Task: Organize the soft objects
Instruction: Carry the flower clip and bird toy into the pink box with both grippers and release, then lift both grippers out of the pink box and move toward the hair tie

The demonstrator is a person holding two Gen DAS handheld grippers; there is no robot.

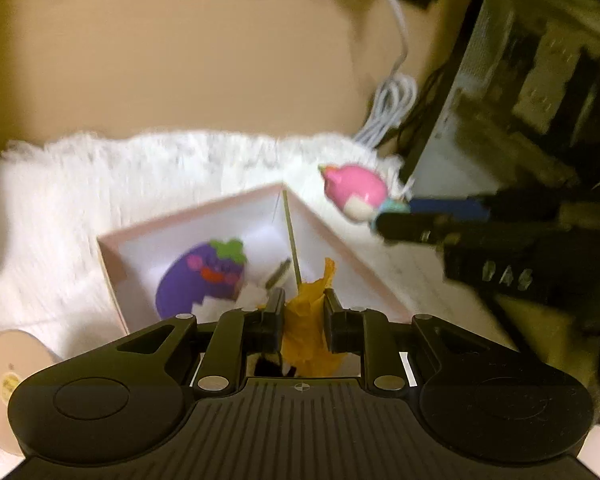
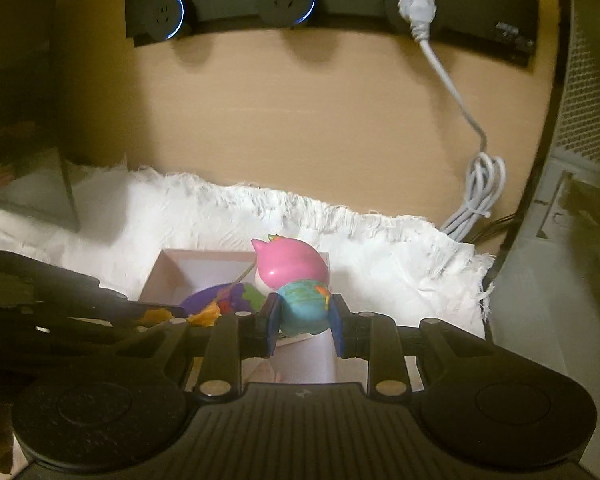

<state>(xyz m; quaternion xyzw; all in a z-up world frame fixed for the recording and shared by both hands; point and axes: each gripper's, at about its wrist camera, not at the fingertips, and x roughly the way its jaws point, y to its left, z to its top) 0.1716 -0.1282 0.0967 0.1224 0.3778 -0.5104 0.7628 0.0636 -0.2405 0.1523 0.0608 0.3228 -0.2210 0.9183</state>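
A pink-rimmed white box lies on a white fluffy mat. Inside it lies a purple eggplant toy, also showing in the right wrist view. My left gripper is shut on an orange soft toy and holds it over the box's near side. My right gripper is shut on the teal body of a pink-headed soft toy, held above the box's rim. The left wrist view shows that toy right of the box.
The white fluffy mat covers the table against a tan wall. A black socket strip holds a white plug, and its cable coil hangs at the right. A dark cabinet stands at the right. A round white container is at lower left.
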